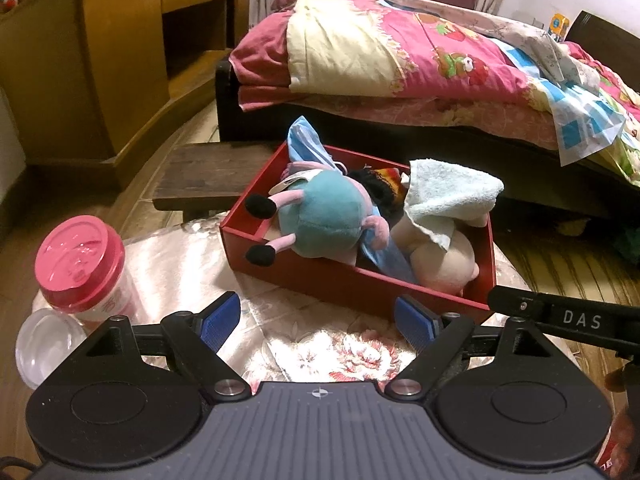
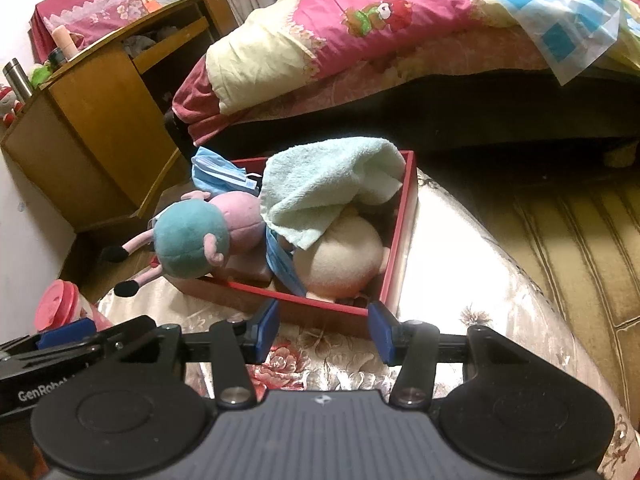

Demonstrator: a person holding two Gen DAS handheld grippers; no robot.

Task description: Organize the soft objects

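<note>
Left wrist: left hand-held gripper (image 1: pixel 318 320) wide, empty | right hand-held gripper (image 2: pixel 323 331) parted, empty, near red box (image 2: pixel 280 304) edge

- Warm, yellowish indoor light; both views are fairly dim.
- Strong glare whitens the glossy floral-cloth worktop (image 2: pixel 440 240) beside the red box.
- Deep shadow lies under the pink-quilted bed (image 1: pixel 400 60).
- Fisheye bending curves the edges; the corners go black.
- Distant furniture looks soft.
</note>
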